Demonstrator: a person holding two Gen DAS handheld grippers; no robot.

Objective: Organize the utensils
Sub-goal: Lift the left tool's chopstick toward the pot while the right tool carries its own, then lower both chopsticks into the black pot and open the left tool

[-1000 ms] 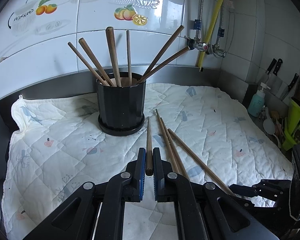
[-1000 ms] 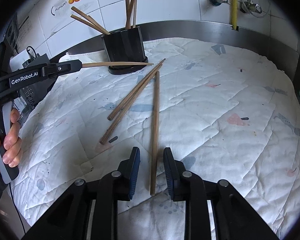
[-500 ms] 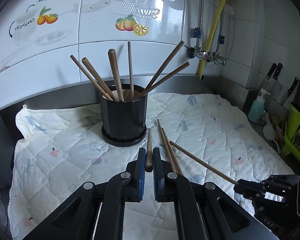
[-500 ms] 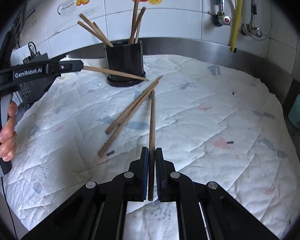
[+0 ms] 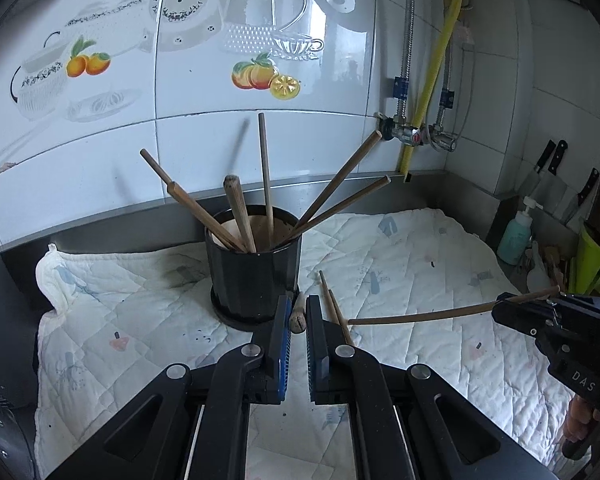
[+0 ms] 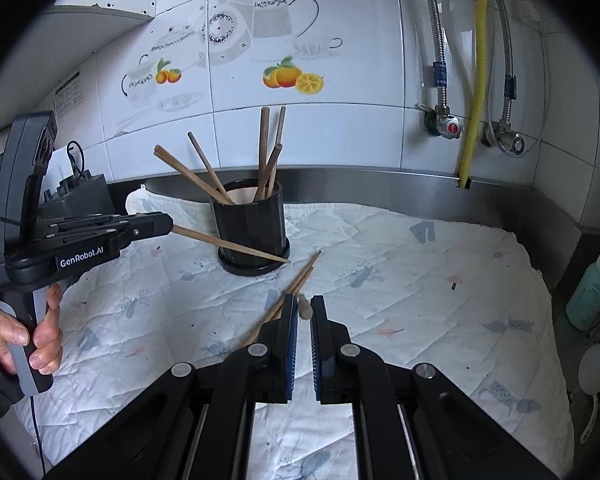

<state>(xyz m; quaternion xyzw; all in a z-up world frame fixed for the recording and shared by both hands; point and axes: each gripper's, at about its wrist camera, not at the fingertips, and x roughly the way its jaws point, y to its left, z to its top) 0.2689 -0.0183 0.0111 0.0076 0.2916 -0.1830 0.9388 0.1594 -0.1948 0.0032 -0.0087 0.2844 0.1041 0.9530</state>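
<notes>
A white quilted cloth with small printed motifs (image 5: 420, 264) covers the steel counter below a white tiled wall with fruit and teapot decals (image 5: 204, 80). Toward the back of the cloth stands a black ribbed cylindrical holder on a saucer base (image 5: 252, 276). Six long brown wooden chopsticks in the holder (image 5: 265, 168) stand fanned out, already stowed.

The black left gripper (image 5: 297, 322) is clamped on a single wooden chopstick (image 6: 228, 245), which is clear of the cloth; seen from the right wrist, its thin tip slopes down in front of the holder's base. The black right gripper (image 6: 304, 312) is likewise pressed shut on a second wooden chopstick (image 5: 432, 315), which the left wrist view shows raised above the cloth with its free end pointing toward the middle.

A pair of loose wooden chopsticks (image 5: 334, 308) lies on the cloth just in front of the holder, untouched.

Assessment: the task appears more than half complete. Six pieces are stowed, two are lifted and awaiting insertion, and two remain to be collected. Both held pieces would need tilting upright before entering the crowded holder.
</notes>
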